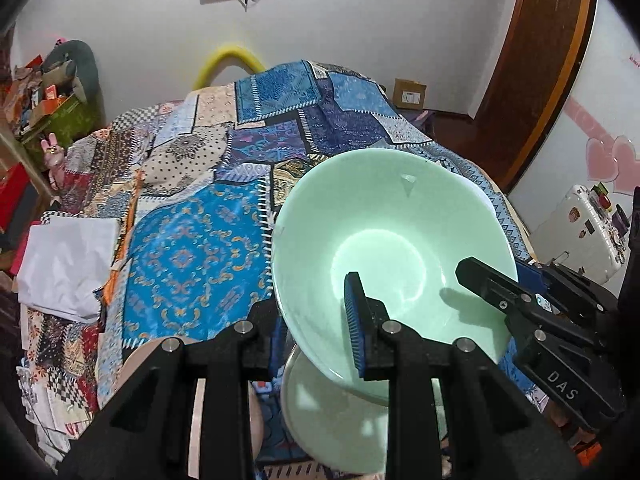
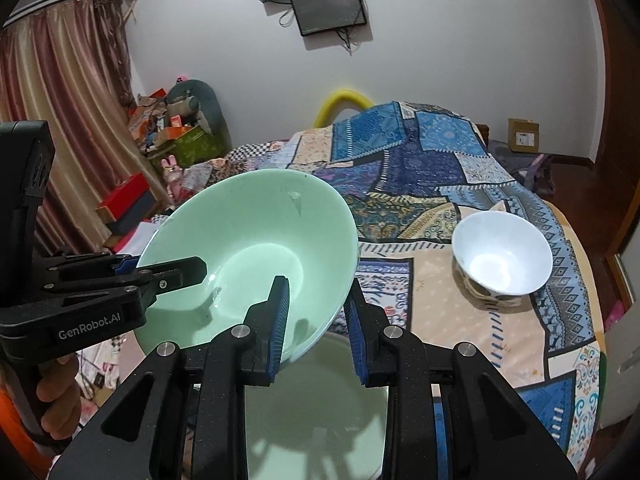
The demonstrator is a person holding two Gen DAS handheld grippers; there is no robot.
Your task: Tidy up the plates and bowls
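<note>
Patchwork bedspread (image 1: pixel 192 248) fills the background; centre frame, my left claw (image 1: pixel 316 320) and right claw (image 2: pixel 316 320) each pinch the green bowl's (image 2: pixel 248 240) rim, tilted above a green plate (image 2: pixel 320 400). I'd level it, keeping both grips even.

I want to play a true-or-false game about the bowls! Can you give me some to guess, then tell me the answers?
1. Both grippers pinch the pale green glossy bowl. True.
2. The small white round bowl is inside the green one. False: it sits apart on the patchwork cloth.
3. The green bowl is lifted and tilted. True.
4. The right gripper holds nothing. False: its fingers clamp the green bowl's rim.
5. The left gripper grips the same bowl. True.
</note>
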